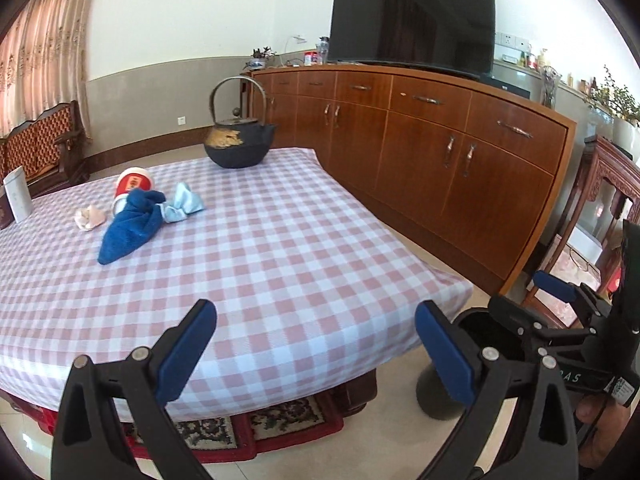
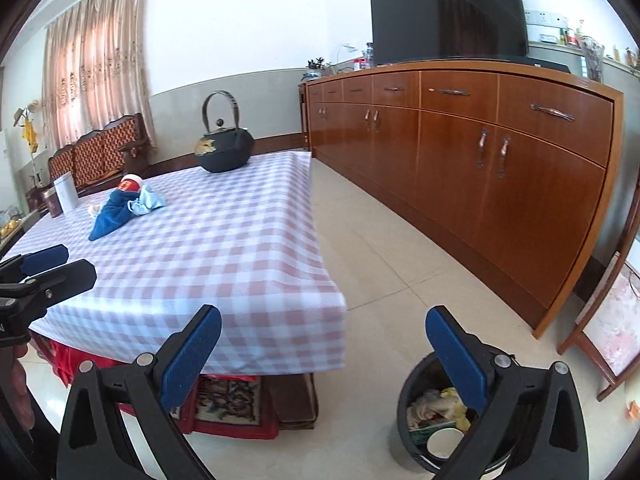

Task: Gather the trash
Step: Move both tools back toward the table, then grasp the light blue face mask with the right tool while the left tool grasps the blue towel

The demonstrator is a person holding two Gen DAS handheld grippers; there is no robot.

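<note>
A crumpled pinkish paper wad (image 1: 90, 218) lies on the checked tablecloth (image 1: 280, 240) at the far left. Beside it is a tipped red-and-white paper cup (image 1: 134, 186), partly under a dark blue cloth (image 1: 128, 226) and a light blue cloth (image 1: 182, 204). My left gripper (image 1: 314, 320) hangs open over the table's near edge, far from them. My right gripper (image 2: 324, 328) is open and empty, between the table corner and a black trash bin (image 2: 432, 412) on the floor. The bin holds paper scraps and a cup. In the right wrist view the wad (image 2: 93, 210) is mostly hidden.
A black iron teapot (image 1: 238, 140) stands at the table's far edge. A white box (image 1: 18, 196) sits at the far left. A long wooden sideboard (image 2: 480, 152) with a TV (image 2: 448, 16) runs along the right, and tiled floor lies between it and the table. A patterned rug (image 1: 240, 428) lies under the table.
</note>
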